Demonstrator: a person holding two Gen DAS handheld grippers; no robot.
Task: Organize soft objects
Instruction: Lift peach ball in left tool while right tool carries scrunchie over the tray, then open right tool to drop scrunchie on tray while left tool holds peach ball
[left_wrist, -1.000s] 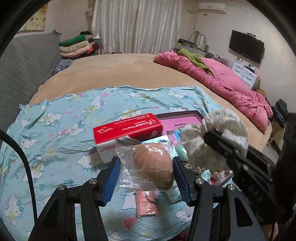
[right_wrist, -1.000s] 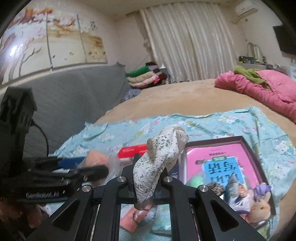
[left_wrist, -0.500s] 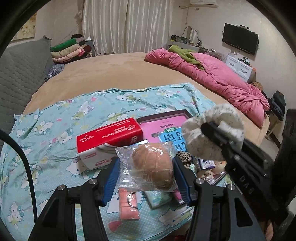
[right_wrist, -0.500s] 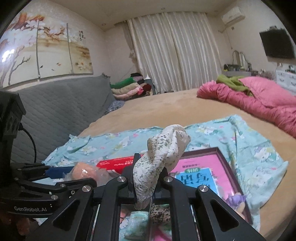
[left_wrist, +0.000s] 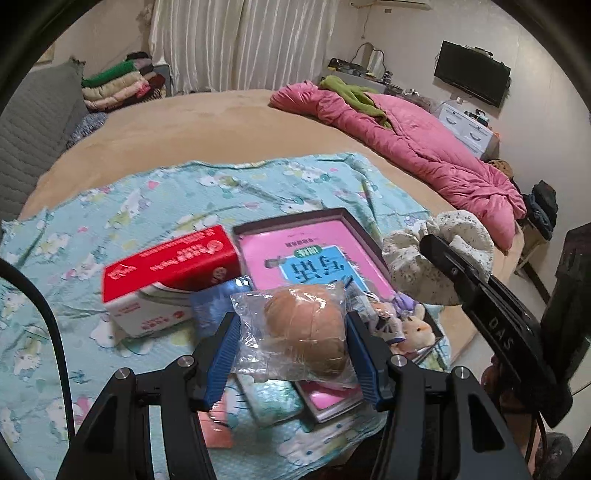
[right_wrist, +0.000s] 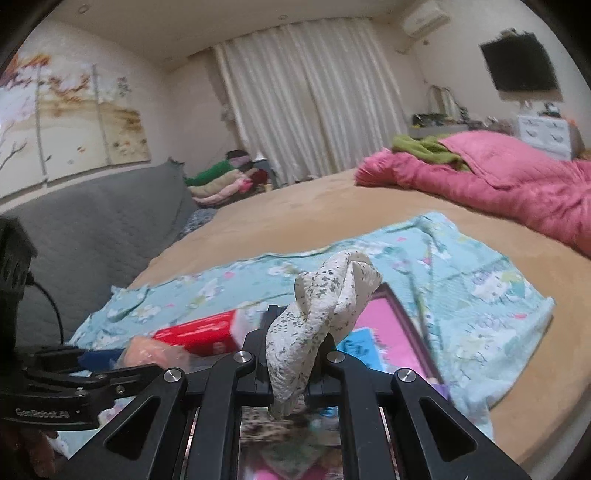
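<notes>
My left gripper (left_wrist: 291, 343) is shut on a bread bun in a clear plastic bag (left_wrist: 303, 332), held above the bed between the blue pads. My right gripper (right_wrist: 290, 354) is shut on a white floral scrunchie (right_wrist: 325, 314), which stands up twisted from the jaws. In the left wrist view that same scrunchie (left_wrist: 413, 269) hangs at the right, above a dark tray (left_wrist: 291, 223) with a pink book (left_wrist: 314, 258) and small plush toys (left_wrist: 410, 326). In the right wrist view the left gripper (right_wrist: 92, 365) with the bagged bun (right_wrist: 155, 350) shows at the lower left.
A red and white box (left_wrist: 170, 273) lies left of the tray on a light-blue cartoon-print cloth (left_wrist: 110, 206) spread over the tan bed. A pink quilt (left_wrist: 424, 144) lies at the far right. Small pink and teal packets (left_wrist: 273, 402) sit under my left gripper. A grey sofa (right_wrist: 92, 221) stands left.
Both grippers have shifted sideways across the bed, so the box, tray and book slid left in the views. The right gripper rolled slightly. Both grips are unchanged.
</notes>
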